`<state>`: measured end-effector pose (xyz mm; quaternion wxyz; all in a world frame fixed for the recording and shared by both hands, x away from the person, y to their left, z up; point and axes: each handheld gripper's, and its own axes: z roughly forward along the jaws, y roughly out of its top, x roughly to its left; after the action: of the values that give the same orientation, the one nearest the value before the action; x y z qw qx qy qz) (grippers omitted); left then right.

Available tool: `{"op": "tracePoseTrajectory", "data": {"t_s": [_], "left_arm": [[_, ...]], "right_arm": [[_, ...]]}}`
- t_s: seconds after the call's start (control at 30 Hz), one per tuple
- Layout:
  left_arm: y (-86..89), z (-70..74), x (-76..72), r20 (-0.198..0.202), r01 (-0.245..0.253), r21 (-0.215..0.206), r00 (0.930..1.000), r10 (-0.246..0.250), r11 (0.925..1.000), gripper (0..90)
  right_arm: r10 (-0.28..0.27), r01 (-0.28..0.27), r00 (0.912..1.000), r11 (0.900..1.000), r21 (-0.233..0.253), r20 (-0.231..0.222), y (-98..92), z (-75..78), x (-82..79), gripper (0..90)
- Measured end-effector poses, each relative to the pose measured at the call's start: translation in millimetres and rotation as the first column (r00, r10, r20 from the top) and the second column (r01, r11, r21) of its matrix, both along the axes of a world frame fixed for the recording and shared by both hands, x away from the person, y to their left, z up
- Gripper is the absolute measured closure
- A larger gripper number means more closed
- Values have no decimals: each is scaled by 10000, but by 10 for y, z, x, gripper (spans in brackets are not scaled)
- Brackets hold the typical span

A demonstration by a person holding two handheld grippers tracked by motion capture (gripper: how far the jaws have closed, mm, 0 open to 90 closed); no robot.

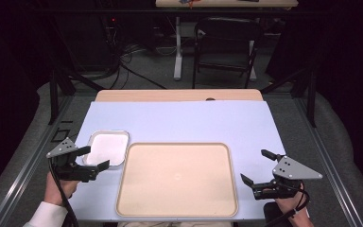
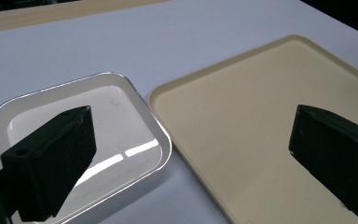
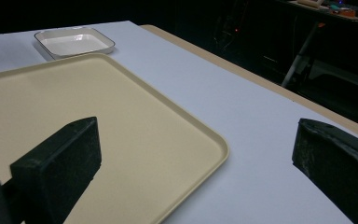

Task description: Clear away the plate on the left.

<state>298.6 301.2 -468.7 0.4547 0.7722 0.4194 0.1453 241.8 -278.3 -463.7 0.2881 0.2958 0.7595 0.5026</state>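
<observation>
A large beige tray [image 1: 177, 179] lies empty at the front middle of the white table top. A small shiny metal pan [image 1: 107, 147] sits just off its far left corner, also empty. My left gripper [image 1: 93, 158] hovers open at the pan's near edge, one jaw over the pan [image 2: 107, 121] and the other over the beige tray [image 2: 242, 116]. My right gripper [image 1: 257, 166] is open just right of the tray's right edge, nothing between its jaws. From its view the tray [image 3: 121, 130] stretches away to the left, with the metal pan [image 3: 74, 42] beyond it.
The white sheet [image 1: 179, 120] covers a wooden table whose far edge [image 1: 179, 95] shows. Behind the table stand a dark folding chair [image 1: 224, 47], a white table leg [image 1: 177, 47] and floor cables. Metal rails run along both sides.
</observation>
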Motion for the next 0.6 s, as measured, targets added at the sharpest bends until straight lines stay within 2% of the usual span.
{"op": "tracePoseTrajectory", "data": {"t_s": [0.2, 0.3, 0.5, 0.6], "left_arm": [[50, -20, 73, -526, -424, 312, 9976, 440, 9986, 22], [70, -26, 113, -694, -526, 293, 9961, 545, 9982, 21], [102, -39, 273, -1378, -937, 801, 9850, 1041, 9924, 1], [111, -39, 317, -1492, -1038, 931, 9819, 1170, 9902, 0]], "right_arm": [[-28, 28, 10000, 10000, -17, 44, 4, 2, -3, 11], [-8, 8, 10000, 10000, -10, 25, 4, 1, 0, 11], [15, -16, 10000, 10000, -65, -49, 10, -4, 8, 12], [28, -28, 10000, 10000, -86, -78, 12, -5, 13, 12]]}}
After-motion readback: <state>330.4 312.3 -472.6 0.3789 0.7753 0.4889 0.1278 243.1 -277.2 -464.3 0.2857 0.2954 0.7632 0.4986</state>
